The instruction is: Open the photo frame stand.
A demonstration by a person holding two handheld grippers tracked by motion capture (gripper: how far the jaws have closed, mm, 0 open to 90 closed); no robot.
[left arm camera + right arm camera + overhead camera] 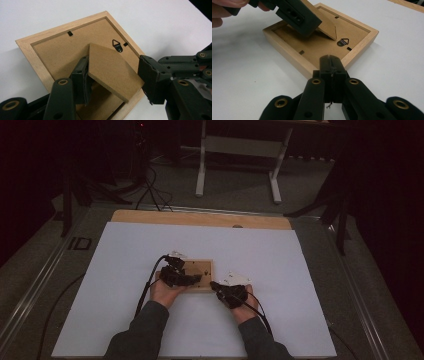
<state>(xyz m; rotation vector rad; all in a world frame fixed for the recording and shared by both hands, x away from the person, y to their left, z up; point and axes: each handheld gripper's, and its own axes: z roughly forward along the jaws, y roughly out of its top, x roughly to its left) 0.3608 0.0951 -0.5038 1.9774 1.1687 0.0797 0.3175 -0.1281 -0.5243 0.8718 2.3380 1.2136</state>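
left tongs [113, 82] released around the stand flap [112, 68] — right tongs [331, 75] clenched (at frame [287, 53] edge).

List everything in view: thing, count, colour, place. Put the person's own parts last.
picture frame: one, light wood, face down mid-table on the white sheet
backing board: one, brown, set inside the frame
stand flap: one, brown, raised off the backing between the left gripper's jaws
hanger hook: one, black, on the backing
white sheet: one, covering the table
table: one, wooden edge at the far side
white stand: one, on the floor beyond
left gripper: black, open around the flap
right gripper: black, shut, against the frame's edge
sleeves: two, dark, bottom
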